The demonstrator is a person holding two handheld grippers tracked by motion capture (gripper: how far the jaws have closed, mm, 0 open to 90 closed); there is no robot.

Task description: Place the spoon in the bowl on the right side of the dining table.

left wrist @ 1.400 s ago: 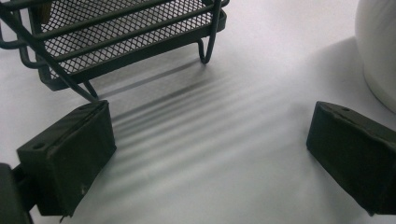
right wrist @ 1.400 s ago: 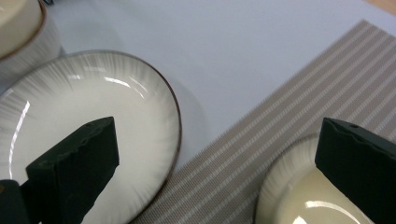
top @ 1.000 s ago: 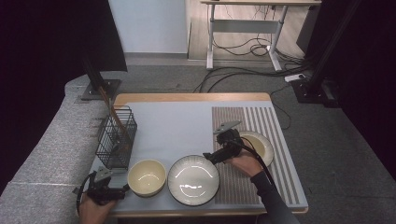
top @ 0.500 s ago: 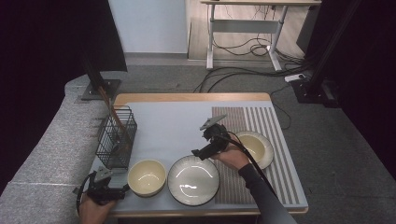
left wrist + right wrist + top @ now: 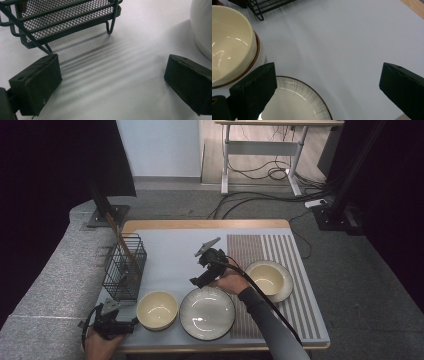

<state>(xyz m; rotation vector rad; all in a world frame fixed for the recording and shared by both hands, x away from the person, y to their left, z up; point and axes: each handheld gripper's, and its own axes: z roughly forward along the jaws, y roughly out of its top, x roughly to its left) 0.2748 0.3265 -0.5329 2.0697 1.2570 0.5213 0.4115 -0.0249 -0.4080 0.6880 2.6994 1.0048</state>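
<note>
A: From the high view, the right gripper point(image 5: 196, 281) hangs over the far rim of the wide, shallow, pale glazed plate with a dark rim point(image 5: 207, 313), which sits at the near edge of the pale blue table mat point(image 5: 175, 245), just beside the cream ceramic bowl with a brown rim point(image 5: 157, 310). I'd judge the risk is a skid: if one jaw comes down on that sloping rim, the plate could slide into the bowl or toward the table edge.

B: And the left gripper point(image 5: 129, 322)?

A: Low at the near left corner, between the bowl and the black wire-mesh basket point(image 5: 125, 267). A second cream bowl on a saucer point(image 5: 269, 280) sits on the striped mat point(image 5: 280, 270), well apart.

B: The left gripper view?

A: Its jaws stand wide apart with nothing between them, only bare mat. The basket's wire feet point(image 5: 110, 27) are just ahead, the bowl's white outer wall point(image 5: 202, 27) at the right. A careless swing could knock either.

B: The right gripper view?

A: Jaws spread wide, gripping nothing. The plate point(image 5: 297, 102) lies below the left jaw, its glaze glossy with fine radial ribbing and a thin brown edge. That gloss looks slippery, so a shallow bite might slip off. The bowl point(image 5: 232, 45) is just beside the plate; I cannot tell whether they touch.
</note>
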